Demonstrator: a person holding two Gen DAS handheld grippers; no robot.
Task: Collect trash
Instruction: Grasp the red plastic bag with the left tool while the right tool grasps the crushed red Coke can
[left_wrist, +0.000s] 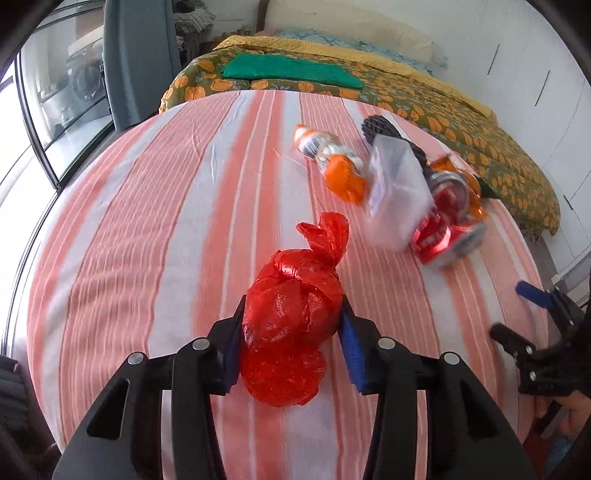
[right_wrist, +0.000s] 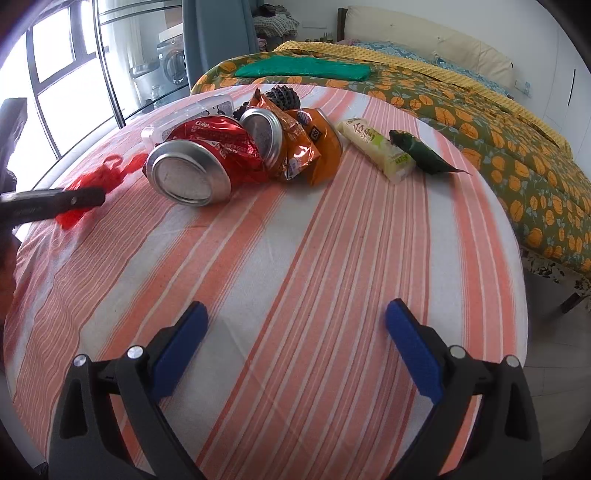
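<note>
can (right_wrist: 205, 162) left of wrappers (right_wrist: 306, 147), on table (right_wrist: 295, 258)

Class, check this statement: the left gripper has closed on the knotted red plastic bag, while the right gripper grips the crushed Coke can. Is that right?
Not quite. The right gripper holds nothing: the right wrist view shows it open over bare striped cloth, the Coke can lying beyond it. The left gripper does clasp the red bag.

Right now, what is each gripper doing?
Left gripper: closed on the knotted red plastic bag.
Right gripper: open, empty, over the striped cloth.
</note>
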